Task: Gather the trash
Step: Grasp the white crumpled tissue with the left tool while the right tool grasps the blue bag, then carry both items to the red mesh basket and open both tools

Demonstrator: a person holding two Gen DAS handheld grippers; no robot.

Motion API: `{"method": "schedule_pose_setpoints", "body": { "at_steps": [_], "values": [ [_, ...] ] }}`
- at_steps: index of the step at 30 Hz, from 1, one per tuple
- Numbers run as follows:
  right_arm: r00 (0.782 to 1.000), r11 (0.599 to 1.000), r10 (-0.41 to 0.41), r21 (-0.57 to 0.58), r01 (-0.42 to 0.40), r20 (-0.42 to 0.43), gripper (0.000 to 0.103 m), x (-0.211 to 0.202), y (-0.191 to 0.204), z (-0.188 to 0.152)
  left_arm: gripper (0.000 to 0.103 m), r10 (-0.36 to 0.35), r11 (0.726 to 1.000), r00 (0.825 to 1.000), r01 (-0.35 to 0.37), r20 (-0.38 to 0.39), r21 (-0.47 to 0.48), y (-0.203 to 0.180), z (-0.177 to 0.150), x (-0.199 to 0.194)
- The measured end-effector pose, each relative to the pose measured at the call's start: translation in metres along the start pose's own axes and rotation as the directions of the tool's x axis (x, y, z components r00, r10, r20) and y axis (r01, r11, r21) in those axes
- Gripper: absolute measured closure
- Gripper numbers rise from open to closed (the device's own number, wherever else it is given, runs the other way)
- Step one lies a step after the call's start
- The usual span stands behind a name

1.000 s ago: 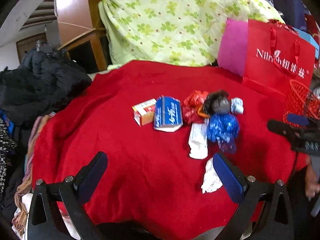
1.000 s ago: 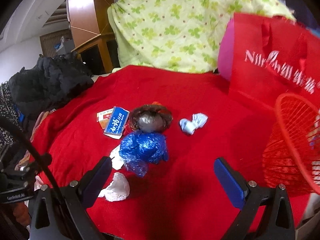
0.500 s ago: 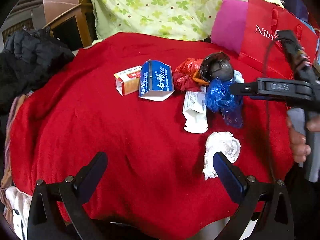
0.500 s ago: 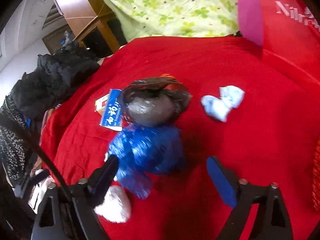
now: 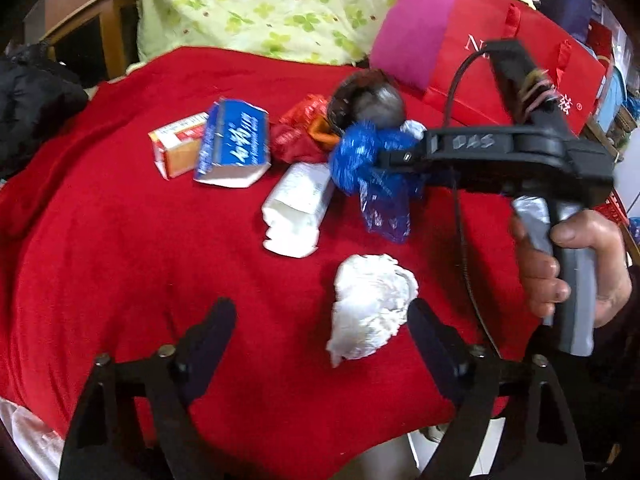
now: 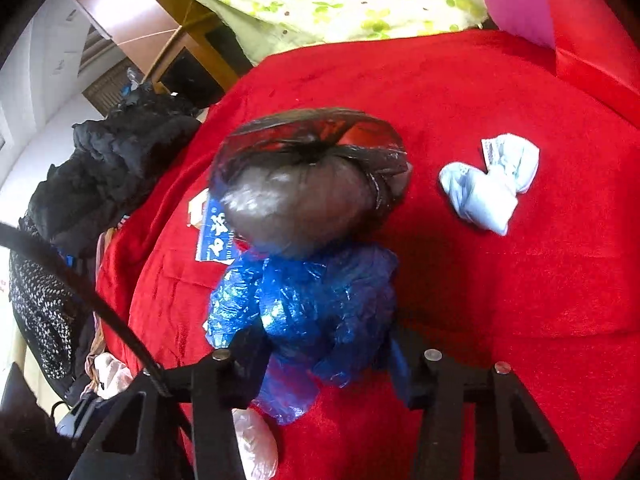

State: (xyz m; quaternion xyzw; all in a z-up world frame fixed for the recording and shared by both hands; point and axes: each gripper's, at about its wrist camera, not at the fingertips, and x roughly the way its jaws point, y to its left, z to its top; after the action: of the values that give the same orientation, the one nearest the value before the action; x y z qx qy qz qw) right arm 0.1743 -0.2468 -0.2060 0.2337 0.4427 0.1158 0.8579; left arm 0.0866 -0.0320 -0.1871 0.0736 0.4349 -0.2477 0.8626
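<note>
Trash lies on a red cloth (image 5: 120,240). My left gripper (image 5: 320,332) hangs low over a crumpled white tissue (image 5: 372,308). Its jaws are closing; the tissue is between them, touching the right finger only. My right gripper (image 6: 324,352) has its jaws closing on a blue plastic bag (image 6: 320,300), and both fingers are sunk into the bag. In the left wrist view, a hand (image 5: 576,268) holds the right gripper (image 5: 394,158) with its tip in the blue bag (image 5: 372,160). A dark grey tied bag (image 6: 312,200) sits just behind.
A blue-white carton (image 5: 234,140), an orange box (image 5: 176,148), a red wrapper (image 5: 300,128) and a white packet (image 5: 298,208) lie mid-cloth. A pale blue wad (image 6: 488,192) lies to the right. A red shopping bag (image 5: 520,48) stands behind, a black jacket (image 5: 32,100) at left.
Both grippers came down toward the cloth. The right one swung left onto the blue bag and narrowed its jaws around it. The left one's jaws narrowed beside the white tissue.
</note>
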Motion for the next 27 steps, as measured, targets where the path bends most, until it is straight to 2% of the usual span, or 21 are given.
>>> {"method": "schedule_pose_setpoints", "body": {
  "at_steps": [4,7,10,13,16,17,19,23,27],
  "values": [
    [0.999,0.999,0.030,-0.020,-0.030,0.027,0.051,-0.023,0.002,-0.003,0.034,-0.073,0.997,0.996,0.072,-0.054,-0.026,-0.006,0.001,0.015],
    [0.994,0.998,0.054,-0.047,-0.049,0.090,0.051,-0.051,0.004,-0.004,0.040,-0.106,0.994,0.991,0.103,-0.081,-0.031,-0.014,0.003,0.027],
    [0.985,0.995,0.079,-0.069,-0.069,0.151,0.051,-0.076,0.003,-0.007,0.045,-0.121,0.993,0.988,0.119,-0.100,-0.027,-0.023,0.007,0.037],
    [0.966,0.994,0.079,-0.089,-0.059,0.246,0.051,-0.107,0.003,-0.011,0.056,-0.097,0.995,0.986,0.093,-0.135,-0.030,-0.029,0.008,0.051],
    [0.936,0.994,0.076,-0.103,-0.043,0.343,0.051,-0.141,-0.002,-0.016,0.066,-0.067,0.997,0.987,0.062,-0.143,-0.037,-0.028,0.007,0.058],
    [0.918,0.994,0.072,-0.100,-0.036,0.391,0.051,-0.157,-0.006,-0.018,0.068,-0.066,0.997,0.987,0.061,-0.143,-0.043,-0.027,0.008,0.057],
    [0.888,0.996,0.062,-0.091,-0.023,0.456,0.051,-0.180,-0.013,-0.021,0.070,-0.071,0.996,0.988,0.064,-0.139,-0.055,-0.027,0.011,0.054],
    [0.813,0.998,0.022,-0.060,0.016,0.582,0.050,-0.229,-0.034,-0.033,0.072,-0.063,0.998,0.990,0.059,-0.125,-0.034,-0.035,0.024,0.045],
    [0.761,0.999,-0.036,-0.006,0.052,0.648,0.050,-0.259,-0.059,-0.042,0.072,-0.089,0.995,0.994,0.092,-0.064,0.032,-0.062,0.056,0.019]
  ]
}}
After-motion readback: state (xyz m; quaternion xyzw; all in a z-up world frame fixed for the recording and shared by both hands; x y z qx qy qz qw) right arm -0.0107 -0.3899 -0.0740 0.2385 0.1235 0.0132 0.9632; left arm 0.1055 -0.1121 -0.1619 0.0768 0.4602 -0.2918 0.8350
